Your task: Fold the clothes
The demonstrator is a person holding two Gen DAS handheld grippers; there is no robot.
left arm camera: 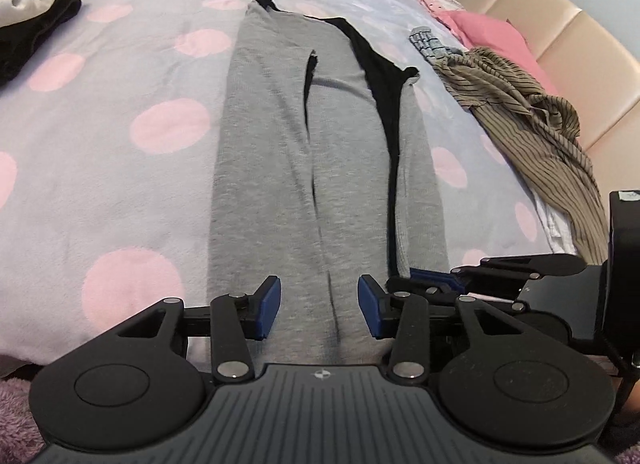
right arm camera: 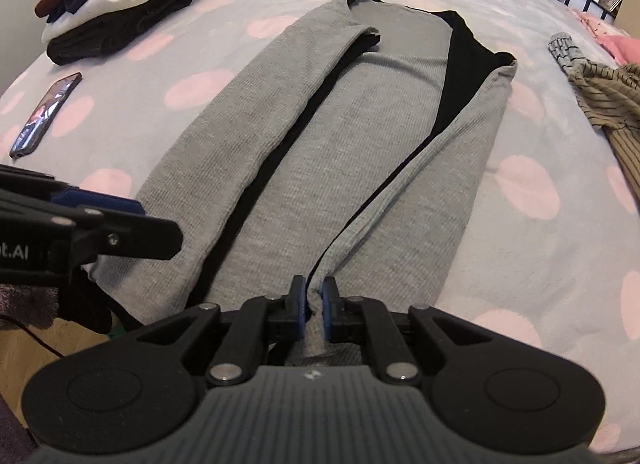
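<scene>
I had the grey garment (right arm camera: pixel 360 136) laid out long on the bed (right arm camera: pixel 540 144), on a pale blanket with pink dots, its two sides folded in toward the middle so that the black lining showed along the folds. My right gripper (right arm camera: pixel 313 296) sat at the near end of it, fingers drawn close together and clamped on a bunched ridge of the grey cloth – the fabric rose between the blue pads (right arm camera: pixel 329 304) and ran down toward the camera. My left gripper (left arm camera: pixel 319 310) hovered just beside it, over the near end of the same garment, its blue pads standing apart with grey cloth lying flat beneath the gap and nothing pinched between them; whether the tips touched the cloth I could not tell. In the left view the right gripper lay just to the right of mine, low against the garment's edge. Off at the far left corner of the bed stood a stack of folded clothes (right arm camera: pixel 116 4) – dark red, cream and black – and nearer to me on that side lay a phone (right arm camera: pixel 46 114), face up on the blanket. On the right side a striped olive garment (left arm camera: pixel 532 116) lay crumpled, with a small grey striped piece (left arm camera: pixel 430 44) just beyond it and a pink pillow (left arm camera: pixel 492 36) by the padded headboard (left arm camera: pixel 568 36).
</scene>
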